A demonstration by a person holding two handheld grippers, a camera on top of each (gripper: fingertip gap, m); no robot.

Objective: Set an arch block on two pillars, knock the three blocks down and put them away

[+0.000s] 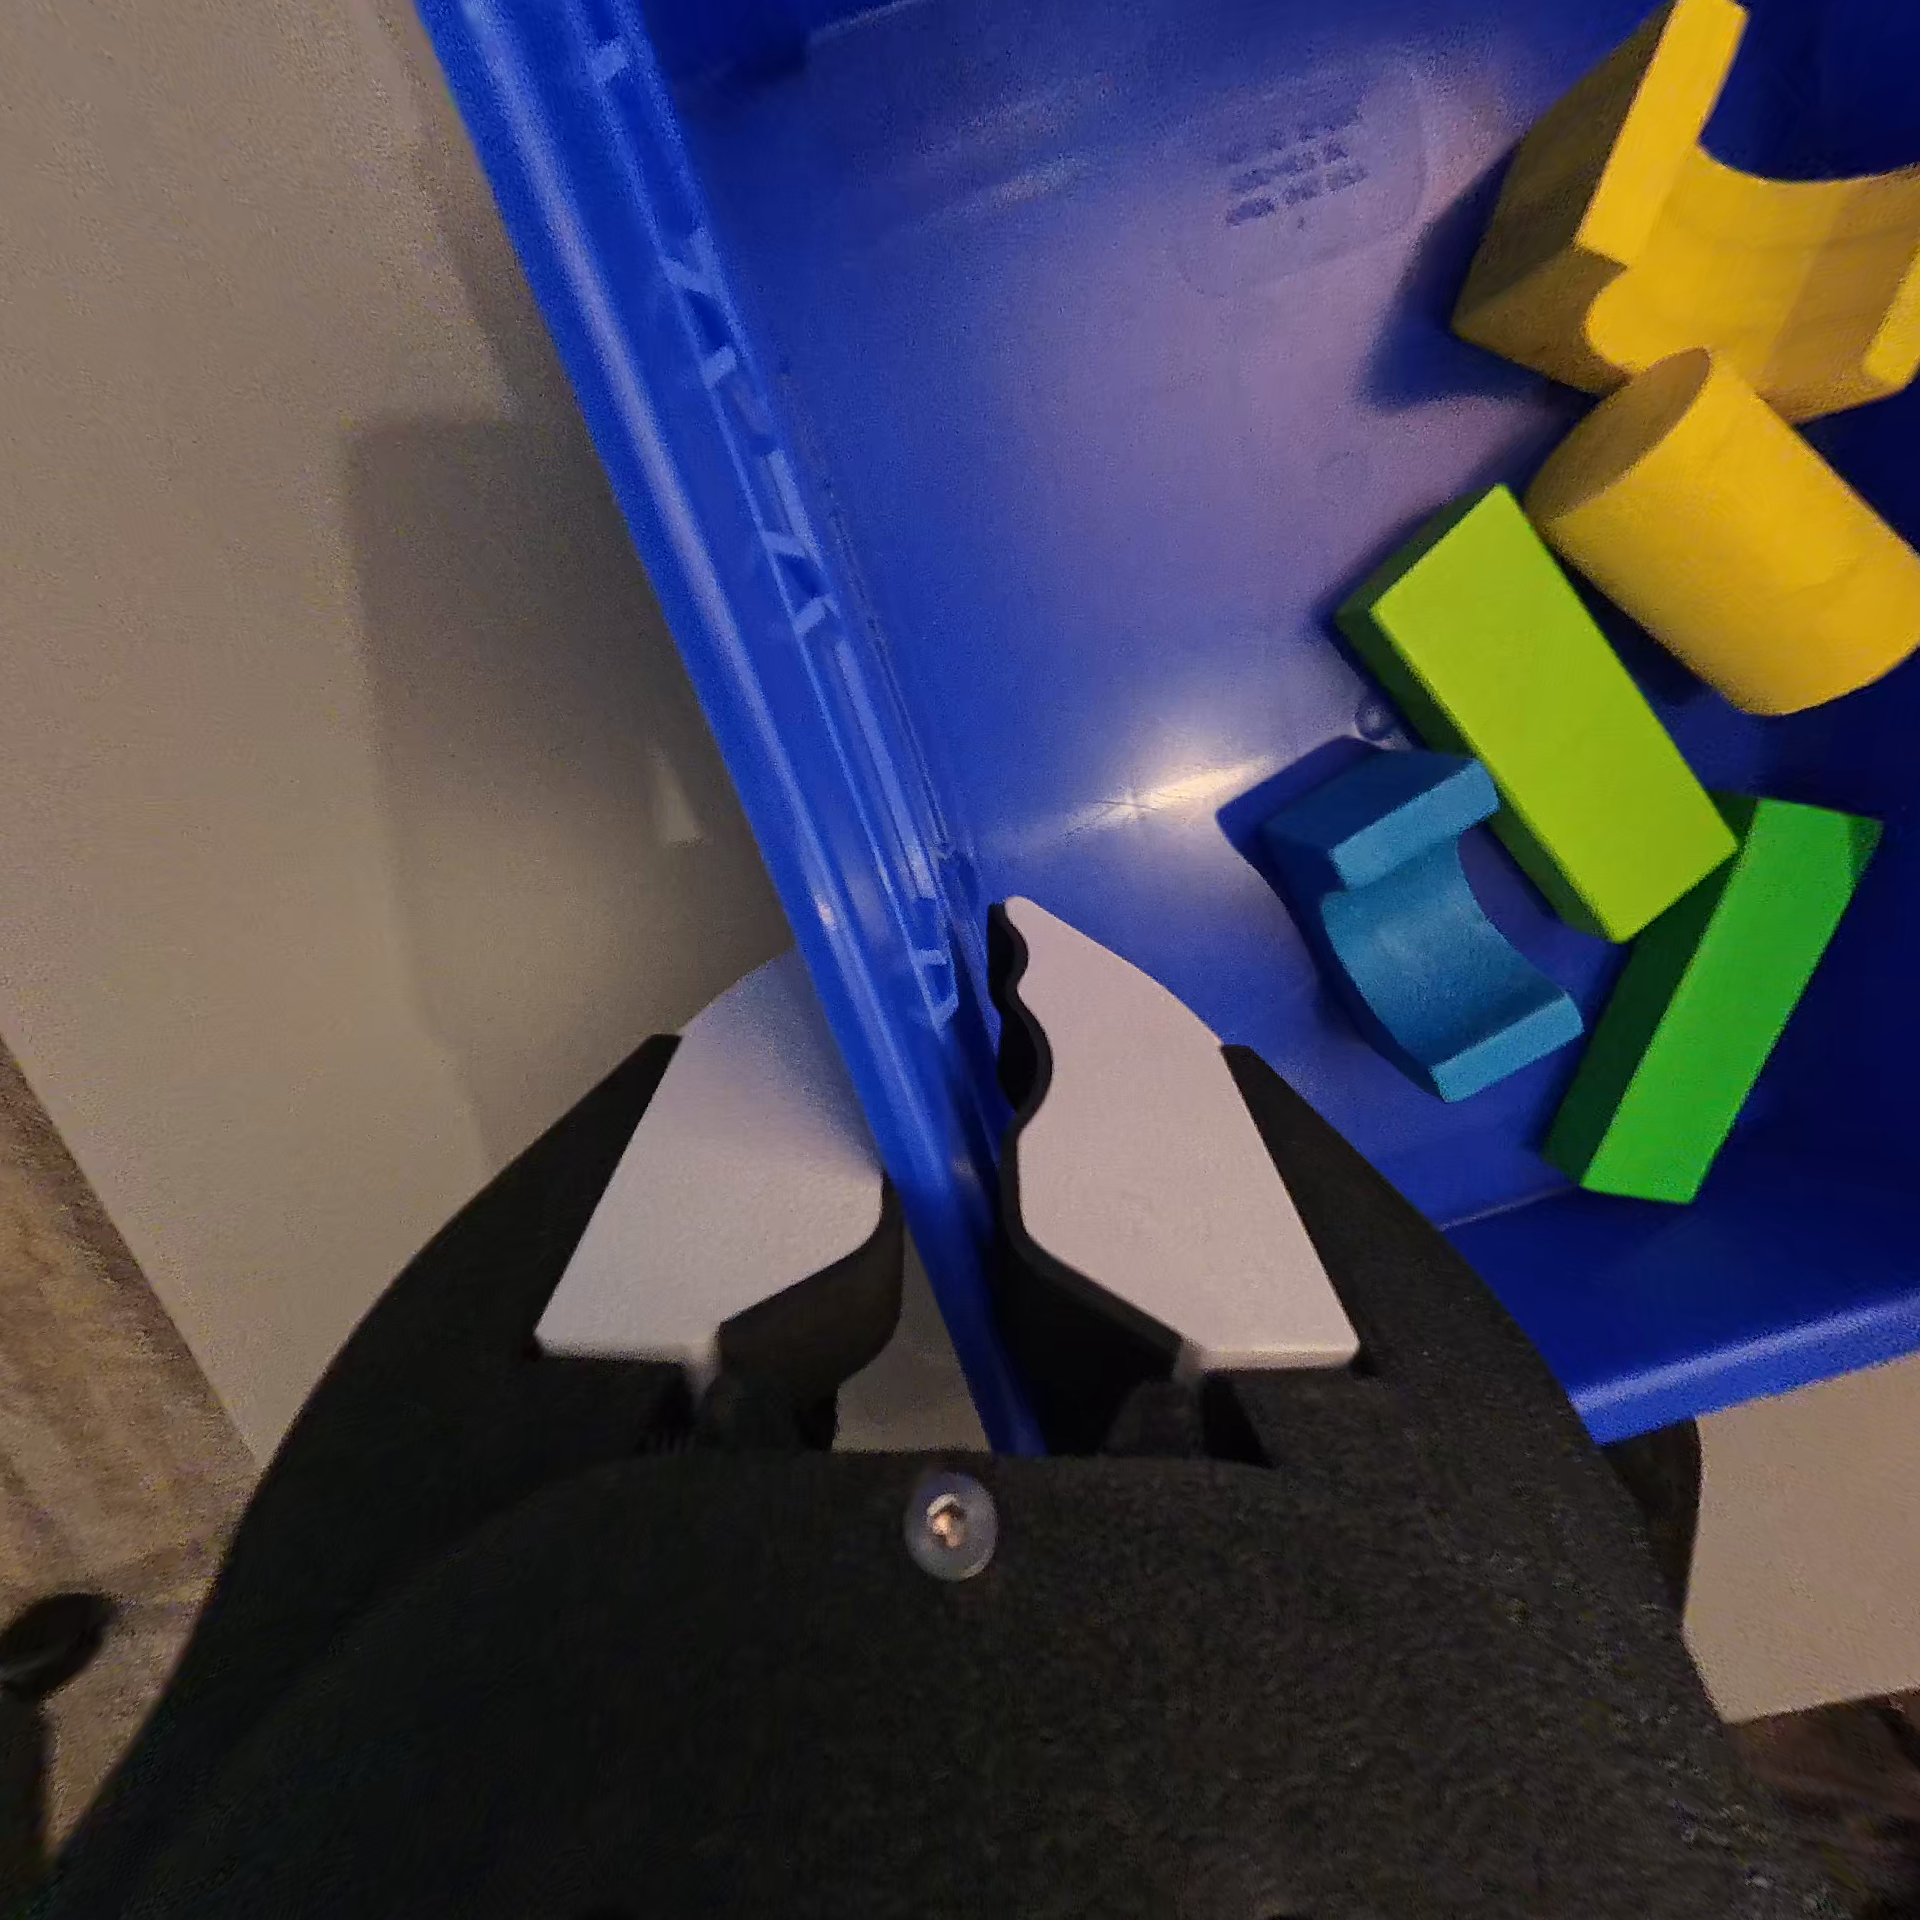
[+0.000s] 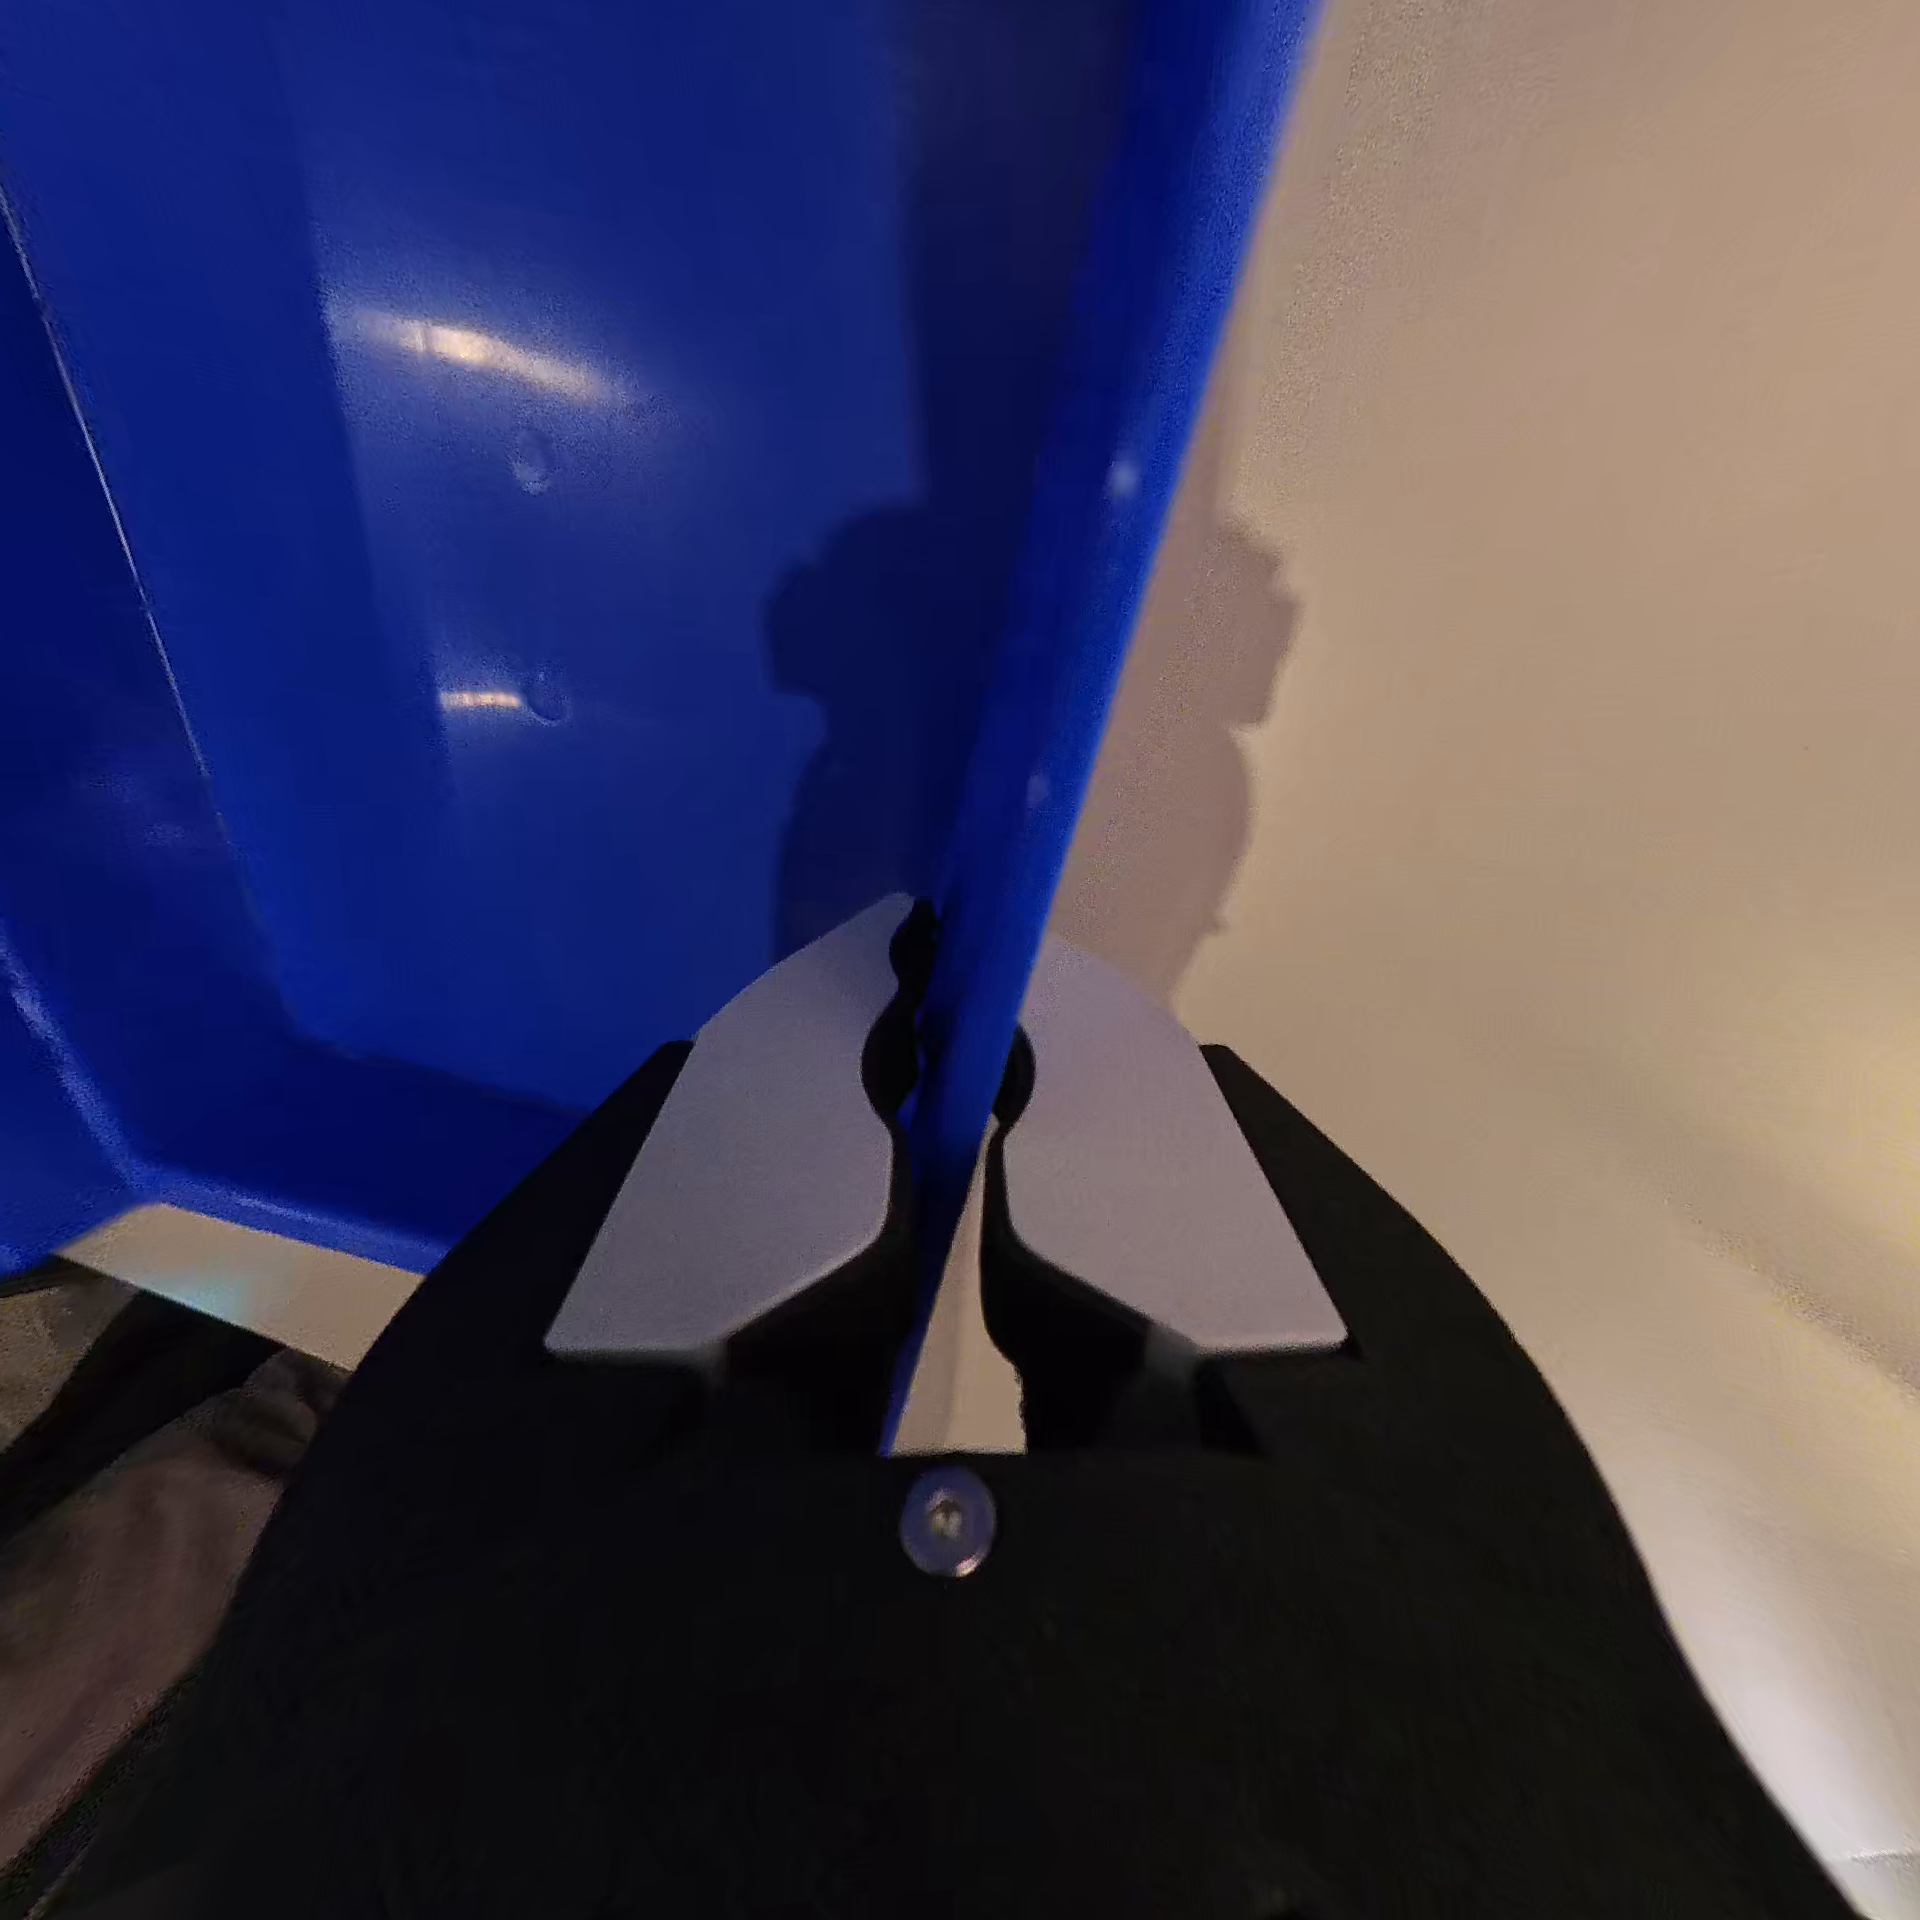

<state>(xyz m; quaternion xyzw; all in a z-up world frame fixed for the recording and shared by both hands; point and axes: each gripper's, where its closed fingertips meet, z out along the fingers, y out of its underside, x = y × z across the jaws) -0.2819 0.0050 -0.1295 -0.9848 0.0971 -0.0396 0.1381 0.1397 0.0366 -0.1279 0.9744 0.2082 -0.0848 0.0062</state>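
A blue plastic bin (image 1: 1039, 468) fills both views. In the left wrist view it holds a yellow arch block (image 1: 1714, 239), a yellow cylinder (image 1: 1735, 551), a light green flat block (image 1: 1538, 707), a darker green block (image 1: 1714, 1008) and a small blue arch block (image 1: 1423, 925). My left gripper (image 1: 925, 997) is shut on the bin's left wall, one finger outside and one inside. My right gripper (image 2: 966, 997) is shut on the bin's right wall (image 2: 1091, 623). No blocks show in the right wrist view.
A cream tabletop (image 1: 260, 623) lies to the left of the bin and also to its right in the right wrist view (image 2: 1558, 727). Its edge and grey carpet (image 1: 83, 1299) show at lower left. Dark fabric (image 2: 135, 1507) lies below the bin's near edge. My hands' fingertips stand some 45 centimetres from each other.
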